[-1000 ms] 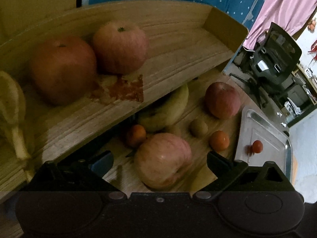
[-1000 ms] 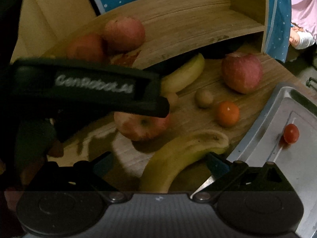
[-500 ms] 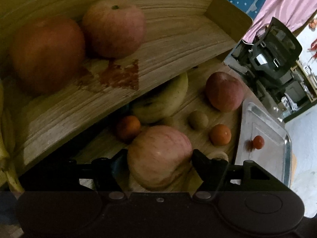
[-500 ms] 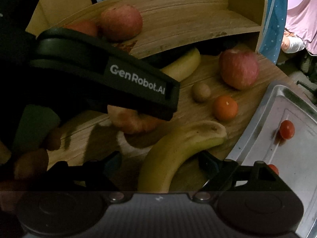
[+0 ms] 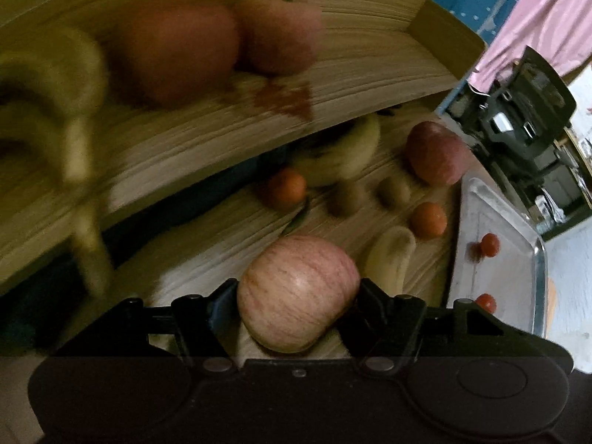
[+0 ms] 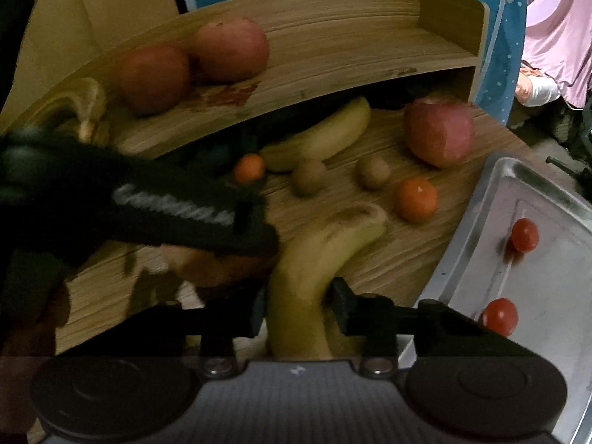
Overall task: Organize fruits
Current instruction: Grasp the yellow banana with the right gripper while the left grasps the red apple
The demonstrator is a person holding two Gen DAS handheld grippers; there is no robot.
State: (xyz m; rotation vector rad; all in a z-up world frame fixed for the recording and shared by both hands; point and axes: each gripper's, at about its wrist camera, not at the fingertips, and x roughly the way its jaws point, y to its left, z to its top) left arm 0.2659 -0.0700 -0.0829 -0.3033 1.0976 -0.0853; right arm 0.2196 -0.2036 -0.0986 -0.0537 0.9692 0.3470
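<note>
Grippers are both gripping: left gripper [image 5: 298, 309] is clamping the streaky apple [image 5: 298, 292] just off the grainy table [image 5: 236, 229], right gripper [image 6: 298, 309] is pinching the curved, smooth banana [image 6: 314, 259]. Lifting should be slow and level, I'd say, heading for the wooden shelf [image 6: 333, 48] behind.

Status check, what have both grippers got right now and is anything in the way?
Left gripper shut on striped apple. Right gripper shut on banana. Left gripper body crosses right view; shelf open.
</note>
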